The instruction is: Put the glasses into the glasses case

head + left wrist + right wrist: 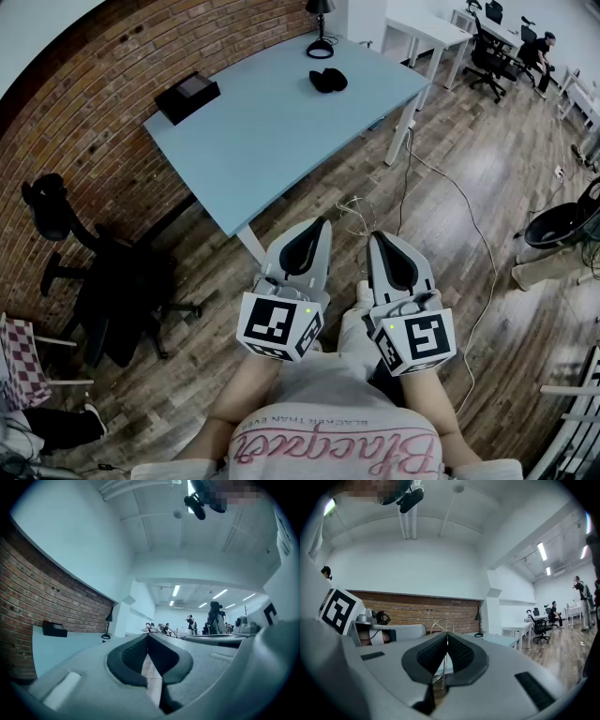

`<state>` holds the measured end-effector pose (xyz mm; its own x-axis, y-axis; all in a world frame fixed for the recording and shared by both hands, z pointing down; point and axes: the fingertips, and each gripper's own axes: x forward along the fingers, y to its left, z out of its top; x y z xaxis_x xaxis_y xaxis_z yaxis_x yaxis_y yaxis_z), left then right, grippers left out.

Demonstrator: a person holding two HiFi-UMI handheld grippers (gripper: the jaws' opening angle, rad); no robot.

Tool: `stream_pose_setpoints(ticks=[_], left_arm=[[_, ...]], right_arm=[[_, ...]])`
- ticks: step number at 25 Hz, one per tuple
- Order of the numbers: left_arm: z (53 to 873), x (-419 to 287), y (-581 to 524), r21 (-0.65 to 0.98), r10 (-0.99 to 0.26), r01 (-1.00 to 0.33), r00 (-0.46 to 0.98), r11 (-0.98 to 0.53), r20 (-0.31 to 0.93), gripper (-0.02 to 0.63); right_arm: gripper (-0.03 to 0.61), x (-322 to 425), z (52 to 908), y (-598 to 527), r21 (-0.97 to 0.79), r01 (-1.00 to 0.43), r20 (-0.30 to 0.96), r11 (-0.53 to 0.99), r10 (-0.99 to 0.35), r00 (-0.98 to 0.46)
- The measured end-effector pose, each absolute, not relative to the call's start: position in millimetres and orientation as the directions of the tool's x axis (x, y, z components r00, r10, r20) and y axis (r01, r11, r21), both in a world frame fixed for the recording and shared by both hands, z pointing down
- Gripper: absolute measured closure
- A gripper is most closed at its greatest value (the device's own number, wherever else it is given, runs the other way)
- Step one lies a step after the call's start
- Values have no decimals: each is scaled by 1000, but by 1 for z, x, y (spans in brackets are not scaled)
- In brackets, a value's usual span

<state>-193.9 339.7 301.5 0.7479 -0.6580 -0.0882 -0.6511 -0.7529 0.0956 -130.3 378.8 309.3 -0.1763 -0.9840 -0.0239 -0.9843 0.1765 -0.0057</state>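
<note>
A dark rounded object (328, 81), perhaps the glasses case, lies on the far part of the pale blue table (272, 131). I cannot make out any glasses. A flat black box (187, 96) sits near the table's left corner and shows again as the black box (55, 629) in the left gripper view. My left gripper (320, 225) and right gripper (378, 238) are held side by side close to my body, over the wooden floor, well short of the table. Both are shut with nothing between the jaws, as seen at the left gripper (147, 635) and the right gripper (447, 633).
A black desk lamp (320, 28) stands at the table's far edge. A black office chair (112, 291) is at the left by the brick wall. Cables (450, 187) run over the floor on the right. White desks and seated people (539, 47) are farther back.
</note>
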Motion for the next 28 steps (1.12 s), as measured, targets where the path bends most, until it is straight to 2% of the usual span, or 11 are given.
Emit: stream_pose_setpoints(ticks=[14, 28], left_arm=[[307, -176, 307, 113, -679, -671, 732, -733, -61, 606], [302, -96, 202, 113, -710, -703, 704, -702, -33, 607]], right_arm=[[566, -107, 312, 351, -29, -981, -6, 194, -981, -194], [566, -28, 303, 233, -57, -964, 6, 259, -966, -260]])
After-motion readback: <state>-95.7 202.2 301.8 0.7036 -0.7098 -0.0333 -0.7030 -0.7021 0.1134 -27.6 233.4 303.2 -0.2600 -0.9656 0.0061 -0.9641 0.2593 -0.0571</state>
